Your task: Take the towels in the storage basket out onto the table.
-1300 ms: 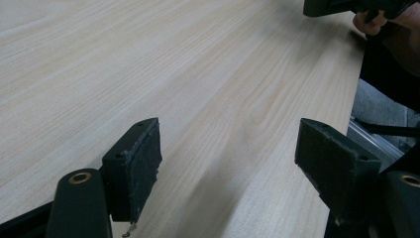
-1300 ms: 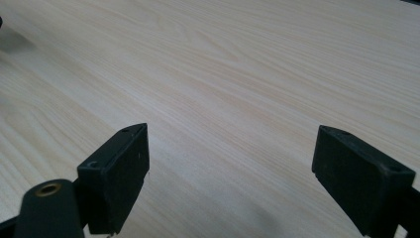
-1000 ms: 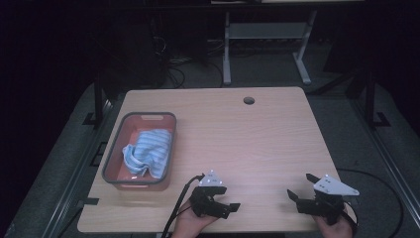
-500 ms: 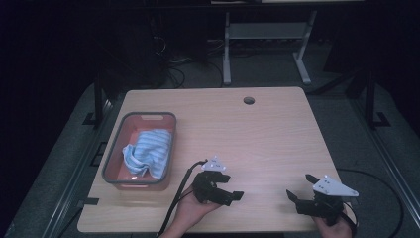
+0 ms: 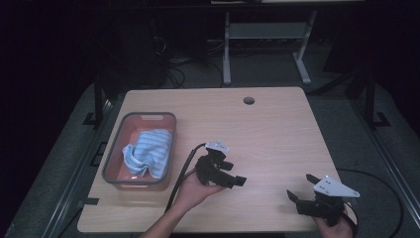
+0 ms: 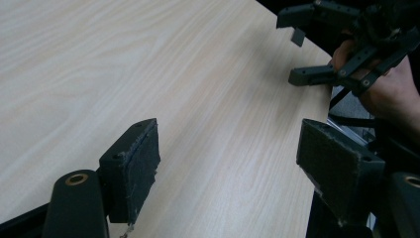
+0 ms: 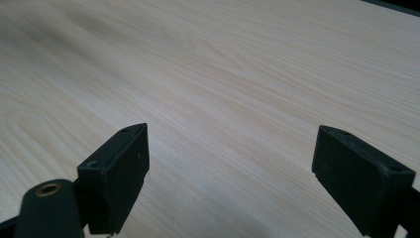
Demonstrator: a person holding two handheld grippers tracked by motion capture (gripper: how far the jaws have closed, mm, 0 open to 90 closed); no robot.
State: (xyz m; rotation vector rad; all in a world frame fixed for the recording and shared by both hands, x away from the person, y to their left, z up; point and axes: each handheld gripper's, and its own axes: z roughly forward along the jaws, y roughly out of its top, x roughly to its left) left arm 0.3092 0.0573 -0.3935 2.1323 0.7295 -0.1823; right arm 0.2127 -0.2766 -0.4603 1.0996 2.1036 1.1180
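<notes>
With both tools spread and empty near the tabletop's (image 5: 277, 129) front edge, the left tool (image 5: 236, 181) should be turned back toward the striped cloth (image 5: 148, 151) in the bin (image 5: 111, 161) at the left edge, while the right tool (image 5: 296, 194) is held clear.

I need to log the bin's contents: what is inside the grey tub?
The grey tub holds a crumpled blue striped cloth on its reddish floor; anything beneath the cloth is hidden.

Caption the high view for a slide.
Two open grippers, left and right, hover over the table beside a binned striped cloth.
</notes>
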